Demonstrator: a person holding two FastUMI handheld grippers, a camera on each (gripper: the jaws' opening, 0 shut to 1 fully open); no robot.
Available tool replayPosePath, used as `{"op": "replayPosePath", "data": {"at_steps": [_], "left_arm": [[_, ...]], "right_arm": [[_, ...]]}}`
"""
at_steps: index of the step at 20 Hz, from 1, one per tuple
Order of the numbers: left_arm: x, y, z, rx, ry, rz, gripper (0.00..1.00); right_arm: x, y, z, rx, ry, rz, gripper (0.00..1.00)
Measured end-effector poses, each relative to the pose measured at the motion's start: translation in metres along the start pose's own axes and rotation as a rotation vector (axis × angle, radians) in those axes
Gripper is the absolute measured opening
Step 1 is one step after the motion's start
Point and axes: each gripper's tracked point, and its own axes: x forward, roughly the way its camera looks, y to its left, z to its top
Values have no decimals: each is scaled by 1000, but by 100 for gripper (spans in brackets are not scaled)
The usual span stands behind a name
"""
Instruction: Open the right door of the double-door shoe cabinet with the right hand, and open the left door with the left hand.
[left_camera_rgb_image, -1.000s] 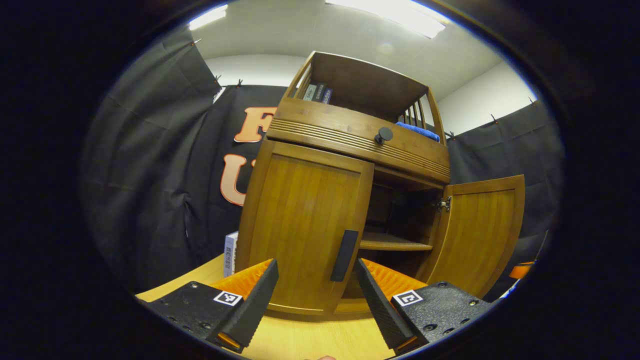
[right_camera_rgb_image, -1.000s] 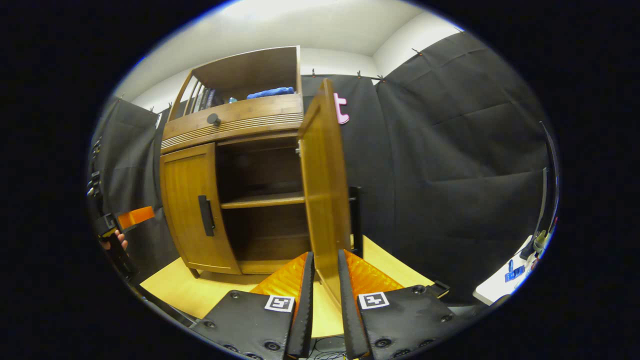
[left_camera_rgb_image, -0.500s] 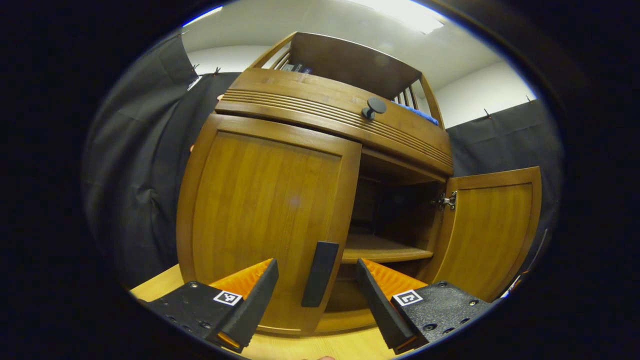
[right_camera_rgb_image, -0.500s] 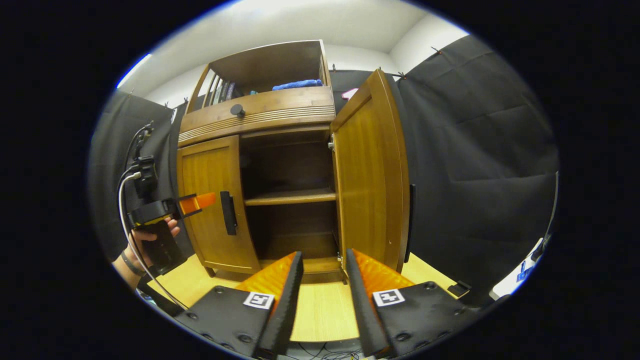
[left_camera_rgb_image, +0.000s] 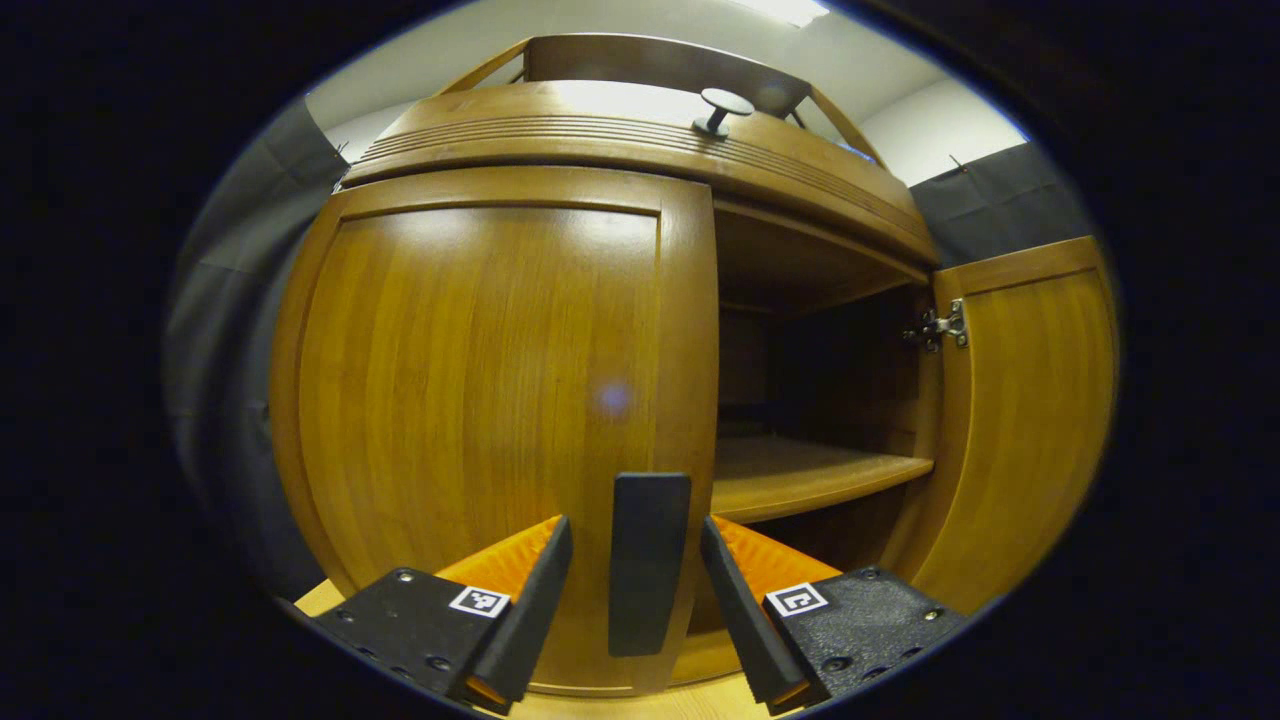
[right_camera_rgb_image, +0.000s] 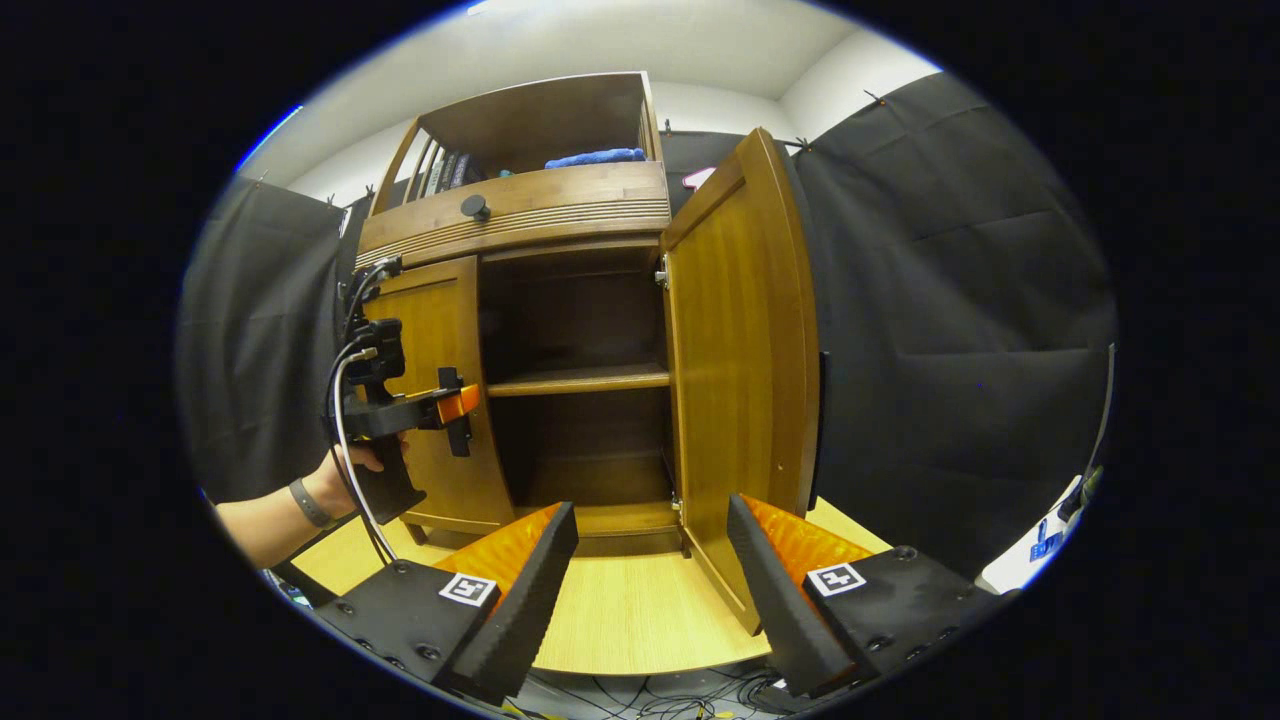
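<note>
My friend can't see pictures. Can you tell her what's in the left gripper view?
A gripper with open fingers reaches around the black handle of a closed wooden cabinet door. Beside it, the other door hangs open, showing a bare shelf.

Hidden, cropped and unreadable parts around the two grippers

In the left gripper view, the black handle (left_camera_rgb_image: 648, 562) stands between the left gripper (left_camera_rgb_image: 632, 600) fingers, but whether either pad touches it cannot be told; the left door (left_camera_rgb_image: 480, 400) hides the cabinet's inside behind it, and the door's lower corners are cut off by the fingers. The deep interior (left_camera_rgb_image: 820, 370) ahead and to the right is too dark to read. In the right gripper view, the items on the top shelf (right_camera_rgb_image: 560, 130), far above the right gripper (right_camera_rgb_image: 650, 590), are too small to identify, and the person's forearm (right_camera_rgb_image: 270, 520) is cut off at the left edge.
</note>
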Motion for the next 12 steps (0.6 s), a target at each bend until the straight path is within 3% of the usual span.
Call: {"op": "replayPosePath", "data": {"at_steps": [1,2,3,6,9,10,12], "left_arm": [[0,0,1,7,0,6,75],[0,0,0,15,-3,3,56],[0,-7,-2,-3,2,-44,49],[-1,-9,-6,-37,29,-60,29],[-15,-11,-1,7,64,-62,28],[-21,-11,2,27,71,-61,27],[-43,-10,3,16,83,-59,27]], "right_arm": [[-1,-2,0,-2,0,-7,89],[-1,-4,1,-7,2,-13,89],[1,-6,1,-11,5,-16,89],[2,-6,3,-22,5,-13,89],[3,-1,2,-28,7,-6,89],[3,0,1,-29,9,-2,98],[1,0,-3,-35,18,2,98]]}}
